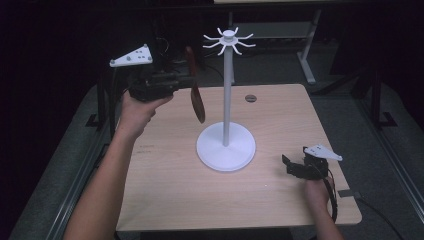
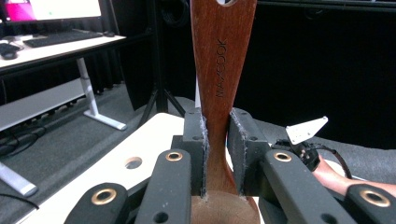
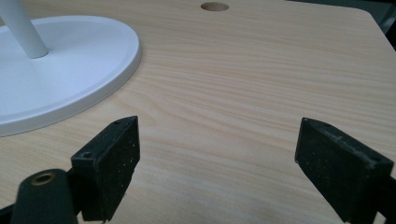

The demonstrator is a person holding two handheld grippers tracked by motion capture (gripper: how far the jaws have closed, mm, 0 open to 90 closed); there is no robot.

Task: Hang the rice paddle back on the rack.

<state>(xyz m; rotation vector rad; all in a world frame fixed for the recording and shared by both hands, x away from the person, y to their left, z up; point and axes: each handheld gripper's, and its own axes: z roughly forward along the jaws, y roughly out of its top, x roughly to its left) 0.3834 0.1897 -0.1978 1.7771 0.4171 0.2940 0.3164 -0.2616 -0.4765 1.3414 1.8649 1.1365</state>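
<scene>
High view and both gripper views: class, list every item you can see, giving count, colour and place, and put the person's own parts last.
Table: one, light wood, centre.
Stand: one, white, round base mid-table, tall pole topped with hooks.
Wooden spatula: one, reddish-brown, held above the table's left side.
Cable hole: one, round, far table edge.
Left tongs: black, shut on the spatula's handle, raised.
Right tongs: black, open, low at the table's right.
Forearms: two, from the bottom edge.

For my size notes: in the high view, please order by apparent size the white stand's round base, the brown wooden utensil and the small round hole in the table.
1. White stand's round base, largest.
2. Brown wooden utensil, raised nearer the camera, so somewhat flattered.
3. Small round hole, smallest.
</scene>
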